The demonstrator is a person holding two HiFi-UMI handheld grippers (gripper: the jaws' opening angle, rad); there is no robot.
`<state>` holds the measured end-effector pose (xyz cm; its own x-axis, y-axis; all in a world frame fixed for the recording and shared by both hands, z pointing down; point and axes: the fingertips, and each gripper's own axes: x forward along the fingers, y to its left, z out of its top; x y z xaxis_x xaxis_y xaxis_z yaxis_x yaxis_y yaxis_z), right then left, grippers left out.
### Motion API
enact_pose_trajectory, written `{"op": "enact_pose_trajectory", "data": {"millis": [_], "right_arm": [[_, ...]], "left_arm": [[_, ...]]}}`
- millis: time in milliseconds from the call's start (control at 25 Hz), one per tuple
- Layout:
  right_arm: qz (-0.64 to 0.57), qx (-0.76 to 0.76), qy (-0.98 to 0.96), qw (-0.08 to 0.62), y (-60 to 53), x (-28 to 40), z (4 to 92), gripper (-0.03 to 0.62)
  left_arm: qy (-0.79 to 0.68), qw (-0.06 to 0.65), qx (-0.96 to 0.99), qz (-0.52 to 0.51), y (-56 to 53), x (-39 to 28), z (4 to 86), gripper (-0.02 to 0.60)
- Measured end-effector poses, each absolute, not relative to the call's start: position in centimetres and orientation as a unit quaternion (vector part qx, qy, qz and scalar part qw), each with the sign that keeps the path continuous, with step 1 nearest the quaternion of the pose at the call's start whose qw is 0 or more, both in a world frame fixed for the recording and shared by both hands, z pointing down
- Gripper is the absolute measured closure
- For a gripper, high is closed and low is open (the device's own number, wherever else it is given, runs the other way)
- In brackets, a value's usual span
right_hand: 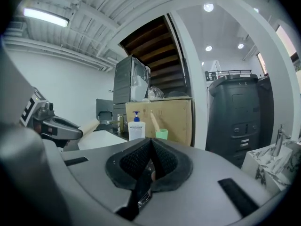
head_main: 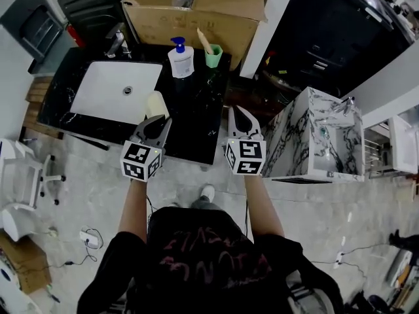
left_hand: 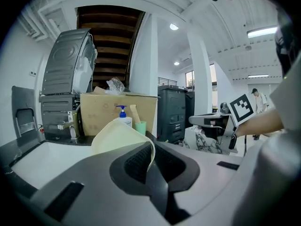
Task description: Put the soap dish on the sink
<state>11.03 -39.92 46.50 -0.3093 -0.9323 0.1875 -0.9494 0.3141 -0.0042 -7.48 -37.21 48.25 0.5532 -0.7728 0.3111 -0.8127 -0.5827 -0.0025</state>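
Observation:
The soap dish (head_main: 156,103) is a cream curved piece, and my left gripper (head_main: 157,120) is shut on its near edge. It hangs over the black marble counter (head_main: 196,120), just right of the white sink basin (head_main: 111,90). In the left gripper view the soap dish (left_hand: 117,136) rises from between the jaws of the left gripper (left_hand: 151,149). My right gripper (head_main: 239,114) is shut with nothing in it, over the counter's right front corner. In the right gripper view the right gripper (right_hand: 150,144) shows closed pads, with the soap dish (right_hand: 87,126) at far left.
A white pump bottle (head_main: 181,59) and a green cup (head_main: 213,55) stand at the counter's back. A tap (head_main: 116,44) is behind the basin and a cardboard box (head_main: 196,12) behind the counter. A marble-patterned sink unit (head_main: 314,136) stands to the right, a white chair (head_main: 19,175) to the left.

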Motion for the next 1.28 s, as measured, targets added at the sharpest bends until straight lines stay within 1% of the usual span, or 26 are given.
{"op": "enact_pose_trajectory", "data": {"millis": [160,440,920,1280], "right_arm": [[0.041,0.570,-0.816,0.084,-41.3,11.1,46.1,0.580],[0.045,0.562,-0.823,0.078,-43.3,10.7,46.4,0.580],[0.049,0.576,-0.812,0.078,-45.4,10.6,46.5,0.580],[0.056,0.583,-0.807,0.079,-46.0,11.2,47.0,0.580]], "left_arm": [[-0.458,0.072,0.873,0.150,-38.4,-6.7,48.3,0.545],[-0.461,0.072,0.871,0.153,-40.5,-6.8,48.5,0.545],[-0.423,0.079,0.883,0.186,-43.2,-6.1,50.2,0.545],[-0.375,0.111,0.879,0.272,-44.0,-5.0,54.8,0.543]]}}
